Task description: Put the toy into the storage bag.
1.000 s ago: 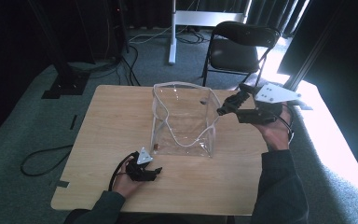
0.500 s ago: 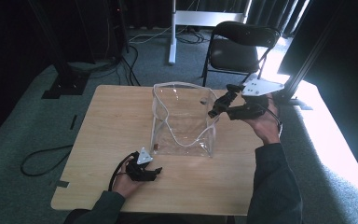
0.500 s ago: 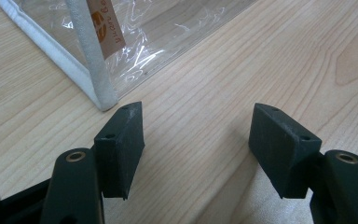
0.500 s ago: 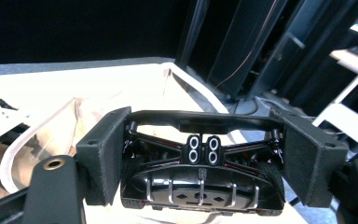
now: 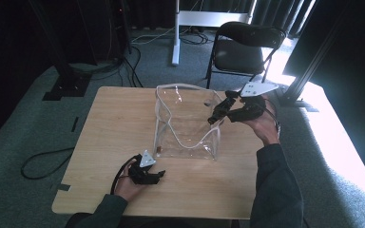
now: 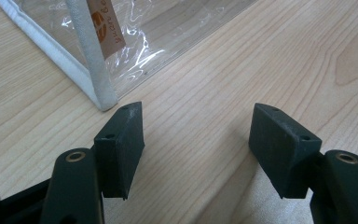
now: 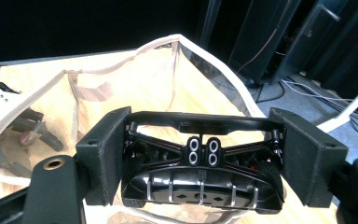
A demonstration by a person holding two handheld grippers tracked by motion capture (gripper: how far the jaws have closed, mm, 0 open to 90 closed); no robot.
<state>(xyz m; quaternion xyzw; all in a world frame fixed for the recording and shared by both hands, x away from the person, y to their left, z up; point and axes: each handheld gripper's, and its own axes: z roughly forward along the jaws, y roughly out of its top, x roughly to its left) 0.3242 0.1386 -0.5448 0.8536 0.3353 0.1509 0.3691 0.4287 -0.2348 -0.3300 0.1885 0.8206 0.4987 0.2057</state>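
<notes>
Bare table (image 5: 119, 123) left of bag (image 5: 185, 128)

We count one clear plastic bag (image 5: 186, 124) with white trim standing on one wooden table (image 5: 109, 128). One black plastic tray-like part (image 7: 200, 179) sits clamped between jaws. We see two grippers: the left gripper (image 5: 158, 176) and the right gripper (image 5: 216, 115). Behind the table stands one black folding chair (image 5: 240, 50). One orange label (image 6: 105, 25) hangs on the bag.
</notes>
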